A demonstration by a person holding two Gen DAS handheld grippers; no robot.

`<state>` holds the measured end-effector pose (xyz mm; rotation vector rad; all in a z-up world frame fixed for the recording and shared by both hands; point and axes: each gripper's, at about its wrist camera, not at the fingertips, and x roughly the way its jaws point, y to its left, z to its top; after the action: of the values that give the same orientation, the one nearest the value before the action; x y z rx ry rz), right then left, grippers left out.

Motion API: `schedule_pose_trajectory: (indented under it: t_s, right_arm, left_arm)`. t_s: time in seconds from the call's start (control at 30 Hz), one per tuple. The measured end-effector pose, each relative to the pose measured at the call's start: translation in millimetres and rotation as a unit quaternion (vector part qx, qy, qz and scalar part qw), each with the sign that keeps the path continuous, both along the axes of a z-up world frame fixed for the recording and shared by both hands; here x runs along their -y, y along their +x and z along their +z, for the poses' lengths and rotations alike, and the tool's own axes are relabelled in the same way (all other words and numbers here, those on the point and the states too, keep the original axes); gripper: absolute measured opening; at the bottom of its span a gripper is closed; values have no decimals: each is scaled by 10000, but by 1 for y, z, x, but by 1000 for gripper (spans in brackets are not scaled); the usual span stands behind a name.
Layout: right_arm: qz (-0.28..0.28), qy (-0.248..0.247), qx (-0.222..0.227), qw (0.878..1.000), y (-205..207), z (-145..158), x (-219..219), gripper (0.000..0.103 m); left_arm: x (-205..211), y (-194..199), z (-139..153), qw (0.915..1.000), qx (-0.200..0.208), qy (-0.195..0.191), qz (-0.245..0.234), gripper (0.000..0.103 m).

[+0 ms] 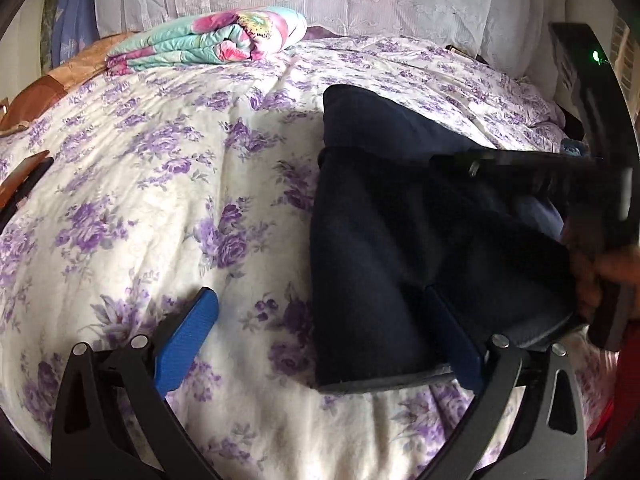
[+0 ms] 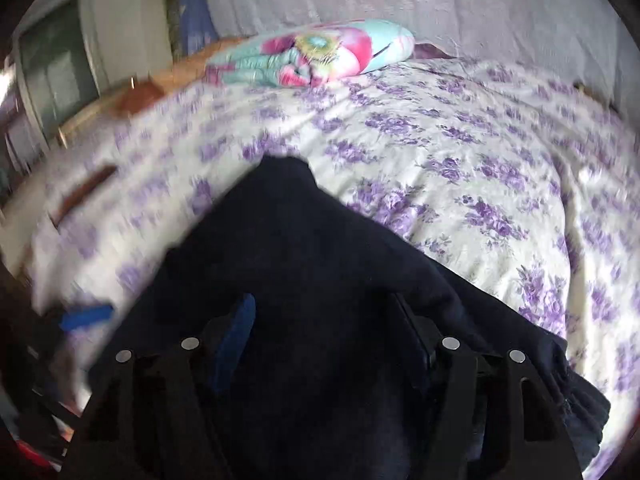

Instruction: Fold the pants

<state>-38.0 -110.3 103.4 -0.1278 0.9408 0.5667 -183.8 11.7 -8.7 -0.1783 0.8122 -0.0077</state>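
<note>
Dark navy pants lie on the bed, on a cream cover printed with purple flowers. In the left wrist view they fill the centre-right of the frame. Long axis runs from the lower middle up and slightly right toward the far side of the bed. A fold edge crosses them about mid-frame, with one layer lying over another. The near end, at the bottom of the frame, is a straight pale-edged hem or band.

Left gripper: jaws wide apart. The blue left finger stands over bare cover at lower left; the right finger lies on or against the dark cloth near the hem. The pads do not press on anything.

Right gripper: seen from its own camera, the pants spread beneath and between both fingers, tapering to a blunt tip at upper centre of the frame. The jaws stand apart with cloth between them; whether the pads press on it I cannot tell, as dark fabric and blur hide the inner faces. A gathered edge of the pants shows at lower right.

The right gripper's body also enters the left view at right, blurred, held in a hand.

A folded floral quilt in teal and pink sits at the far upper left of the bed.

No brand, label or readable writing on the pants.
</note>
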Motion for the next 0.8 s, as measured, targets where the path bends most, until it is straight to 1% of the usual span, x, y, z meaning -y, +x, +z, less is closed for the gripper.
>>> schedule_pose_trajectory:
  t_s: [0.03,0.07,0.1,0.13,0.2,0.23,0.27,0.33,0.37,0.4,0.43,0.47,0.5,0.53,0.57,0.6,0.63,0.7,0.73,0.8]
  right_arm:
    - [-135,111,100,9998,-3,9,8,72]
    - [-238,253,269,9990,-8,20,19,85]
    - [-266,499,579,9967,-22,39,37,92]
    - [-300,629,838,9940,-35,52,51,100]
    - [-482,637,1172,9899,-51,66,79,100]
    - [-616,578,1191,9893,-56,67,94,100]
    - [-717,552,1130,9895,-56,64,106,100]
    - [-1083,634,725,9894,-49,47,136,100]
    - [-1267,733,464,9881,-44,36,147,100]
    - [-1484,882,98,9849,-38,21,158,100]
    - [-1599,1050,-168,9814,-35,9,165,100]
    - [-1634,1216,-335,9785,-34,-1,169,100]
    - [-1625,1380,-491,9758,-33,-16,171,100]
    - [-1630,1402,-573,9749,-32,-27,170,100]
    - [-1621,1440,-562,9746,-32,-35,169,100]
    - [-1597,1521,-545,9739,-32,-36,168,100]
    - [-1581,1594,-557,9729,-33,-35,168,100]
    - [-1583,1650,-550,9720,-33,-38,169,100]
    - [-1589,1640,-533,9721,-34,-37,169,100]
    - [-1620,1580,-493,9728,-36,-36,168,100]
  left_arm:
    - [-1,-3,1,10000,39,-14,-29,99]
    - [-3,-6,3,9999,85,-46,-72,99]
    - [-5,-10,5,9998,126,-100,-129,98]
    - [-8,-11,9,9995,157,-168,-197,98]
    - [-13,-16,24,9986,353,-315,-228,98]
    - [-13,-18,35,9974,541,-405,-248,98]
    - [-11,-18,42,9964,638,-464,-299,98]
    - [1,-11,53,9947,694,-521,-557,98]
    - [12,-4,55,9941,648,-466,-737,98]
    - [25,2,53,9942,590,-338,-835,98]
    - [42,9,45,9948,447,-26,-919,98]
    - [56,16,36,9943,288,287,-986,98]
    - [70,20,25,9922,198,684,-1023,99]
    - [81,14,21,9890,528,1059,-883,99]
    - [84,9,23,9873,625,1204,-829,99]
    - [87,7,25,9857,643,1310,-844,98]
    - [87,6,26,9850,653,1345,-864,98]
    - [82,2,28,9866,696,1163,-903,98]
    - [77,0,32,9881,702,1012,-923,98]
    - [66,-2,39,9885,824,1004,-781,98]
